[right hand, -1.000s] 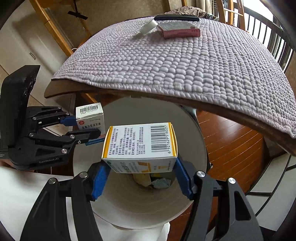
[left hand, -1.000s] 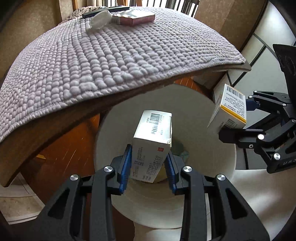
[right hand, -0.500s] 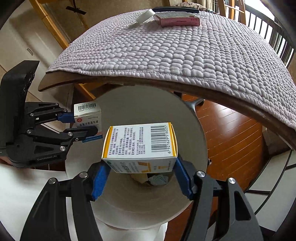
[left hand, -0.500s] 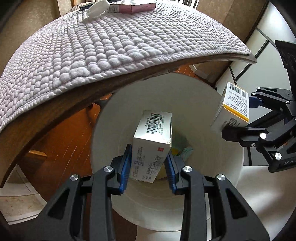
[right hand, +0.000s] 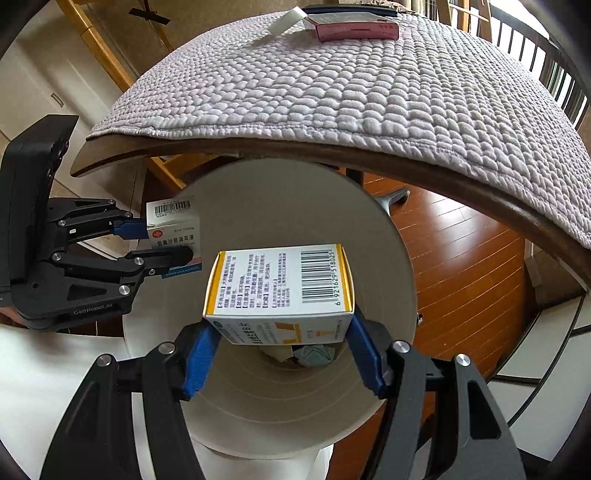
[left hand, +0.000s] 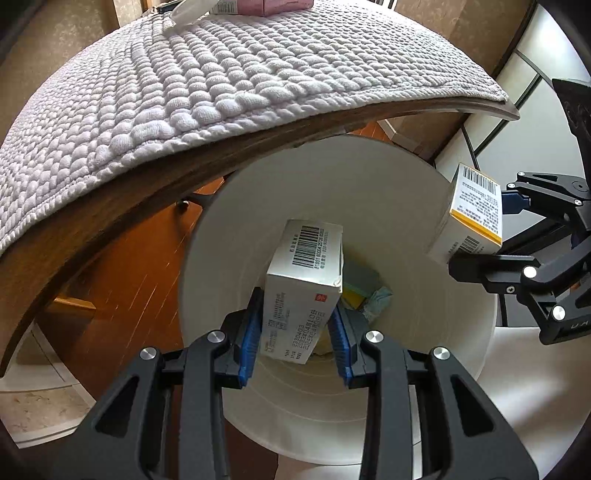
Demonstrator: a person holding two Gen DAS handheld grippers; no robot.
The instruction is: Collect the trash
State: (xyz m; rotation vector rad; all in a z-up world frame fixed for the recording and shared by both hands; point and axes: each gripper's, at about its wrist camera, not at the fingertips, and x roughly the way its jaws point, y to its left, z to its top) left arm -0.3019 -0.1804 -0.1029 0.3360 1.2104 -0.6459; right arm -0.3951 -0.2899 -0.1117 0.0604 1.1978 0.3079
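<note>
My left gripper (left hand: 297, 338) is shut on a white medicine box (left hand: 303, 288) with a barcode, held over the mouth of a white round bin (left hand: 369, 206). My right gripper (right hand: 282, 352) is shut on a wider white and yellow box (right hand: 280, 288), also above the bin (right hand: 295, 206). Each gripper shows in the other's view: the right one (left hand: 480, 240) at the bin's right rim with the yellow box (left hand: 472, 214), the left one (right hand: 162, 240) at the bin's left rim with the white box (right hand: 173, 225). Crumpled scraps (left hand: 369, 295) lie at the bin's bottom.
A table with a wooden edge (left hand: 147, 206) and a lilac knitted cloth (left hand: 221, 81) overhangs the bin's far side. On the cloth's far end lie a pink box (right hand: 356, 29) and a white wrapper (right hand: 284, 24). Orange wood floor (right hand: 461, 258) surrounds the bin.
Both grippers have sunk toward the bin with their boxes still gripped. The bin's mouth looks larger and the table edge sits higher in both views.
</note>
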